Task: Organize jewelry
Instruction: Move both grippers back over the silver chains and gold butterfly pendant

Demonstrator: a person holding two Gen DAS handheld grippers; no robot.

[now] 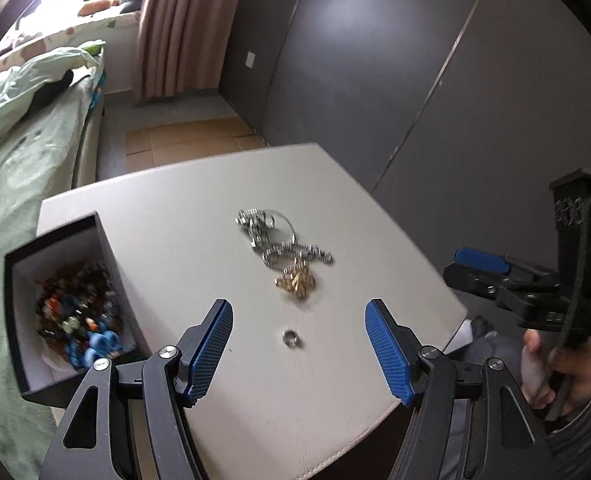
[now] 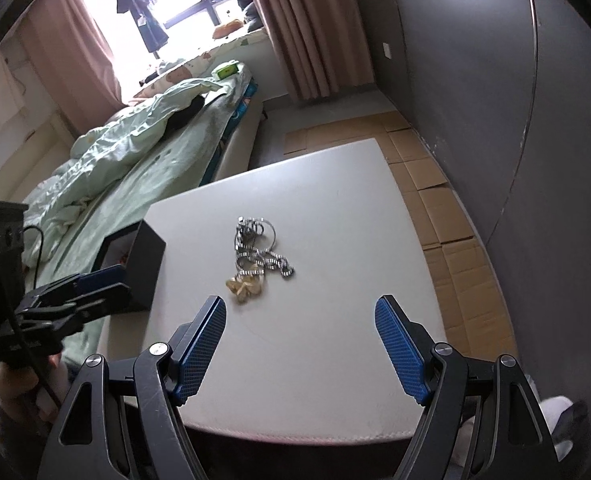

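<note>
A pile of silver chains and bracelets [image 1: 281, 240] lies mid-table, with a gold piece [image 1: 296, 280] at its near end. A small silver ring [image 1: 291, 338] lies alone closer to me. A black box [image 1: 67, 304] with white lining holds colourful beads at the table's left edge. My left gripper [image 1: 298, 314] is open and empty, just above the ring. My right gripper [image 2: 300, 312] is open and empty above the near table; the silver pile [image 2: 261, 250], gold piece [image 2: 245, 286] and box [image 2: 141, 264] lie ahead of it. The ring does not show in the right wrist view.
The white table [image 1: 335, 200] stands beside a bed with green bedding [image 2: 135, 152] on the left. A dark grey wardrobe wall [image 1: 455, 80] is at the right. Flattened cardboard [image 2: 435, 184] covers the floor beyond the table. The right gripper also shows in the left wrist view [image 1: 483, 268].
</note>
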